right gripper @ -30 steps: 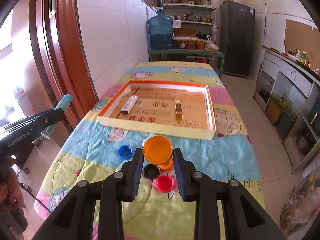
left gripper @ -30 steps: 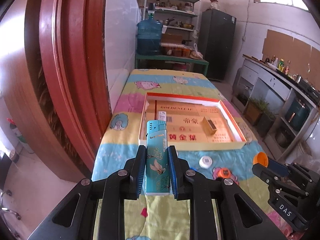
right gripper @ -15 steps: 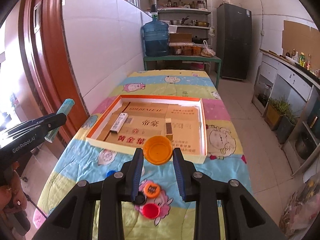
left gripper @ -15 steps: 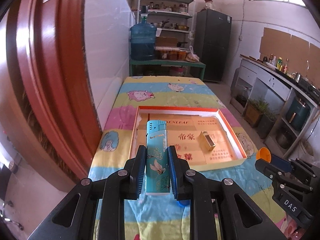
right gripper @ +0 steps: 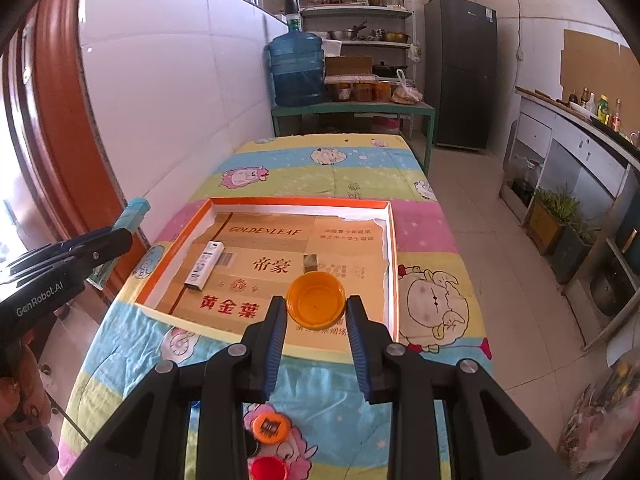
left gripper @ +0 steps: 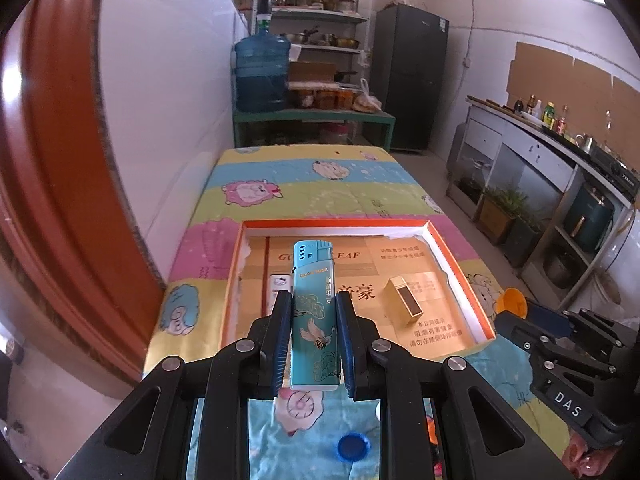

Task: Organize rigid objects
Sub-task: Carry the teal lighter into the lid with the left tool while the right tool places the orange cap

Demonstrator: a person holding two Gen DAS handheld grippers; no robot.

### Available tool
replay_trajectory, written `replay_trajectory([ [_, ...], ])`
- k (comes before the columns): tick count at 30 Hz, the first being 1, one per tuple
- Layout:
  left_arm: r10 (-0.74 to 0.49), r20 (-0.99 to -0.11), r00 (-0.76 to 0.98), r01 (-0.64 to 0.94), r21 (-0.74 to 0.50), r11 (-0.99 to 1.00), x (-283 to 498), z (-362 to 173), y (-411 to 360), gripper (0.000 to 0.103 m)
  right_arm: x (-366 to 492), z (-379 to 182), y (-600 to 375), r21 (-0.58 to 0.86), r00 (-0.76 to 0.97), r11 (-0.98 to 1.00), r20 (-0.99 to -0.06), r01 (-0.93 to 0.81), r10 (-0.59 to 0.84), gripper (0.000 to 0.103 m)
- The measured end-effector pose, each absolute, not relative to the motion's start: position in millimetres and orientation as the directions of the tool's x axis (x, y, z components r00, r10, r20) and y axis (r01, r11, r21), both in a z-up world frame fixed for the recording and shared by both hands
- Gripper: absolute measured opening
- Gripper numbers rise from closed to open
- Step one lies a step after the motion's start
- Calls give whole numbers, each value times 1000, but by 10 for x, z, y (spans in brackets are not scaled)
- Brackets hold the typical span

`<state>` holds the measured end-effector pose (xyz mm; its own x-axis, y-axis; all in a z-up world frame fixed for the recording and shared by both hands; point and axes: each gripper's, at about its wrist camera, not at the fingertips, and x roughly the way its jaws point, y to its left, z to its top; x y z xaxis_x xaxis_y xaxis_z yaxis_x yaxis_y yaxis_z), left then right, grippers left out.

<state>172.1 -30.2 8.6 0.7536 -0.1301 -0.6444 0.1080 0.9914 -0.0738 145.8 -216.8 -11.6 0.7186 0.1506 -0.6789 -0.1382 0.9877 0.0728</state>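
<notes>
1. The left gripper (left gripper: 313, 344) clamps an upright teal lighter (left gripper: 314, 316) at the near edge of the orange-rimmed box (left gripper: 456, 264).
2. The right gripper (right gripper: 316, 336) pinches an orange cap (right gripper: 316, 300) over the box's near right part.
3. Inside the box lie a white lighter (right gripper: 204, 264) at left and a gold lighter (left gripper: 404, 300) at centre-right.

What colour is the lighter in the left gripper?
Teal lighter with a gold bird pattern; clearest in the left wrist view.
</notes>
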Motion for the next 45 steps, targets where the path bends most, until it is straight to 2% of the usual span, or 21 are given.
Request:
replay_trajectory([
  [23, -156, -784, 601, 143, -86, 986, 2657, -688, -637, 22, 2465, -740, -2338, 85, 615, 990, -776, -115, 138, 31],
  [45, -149, -825, 545, 151, -79, 985, 2968, -1082, -753, 22, 2754, -1021, -2287, 79, 565, 988, -813, -129, 139, 31],
])
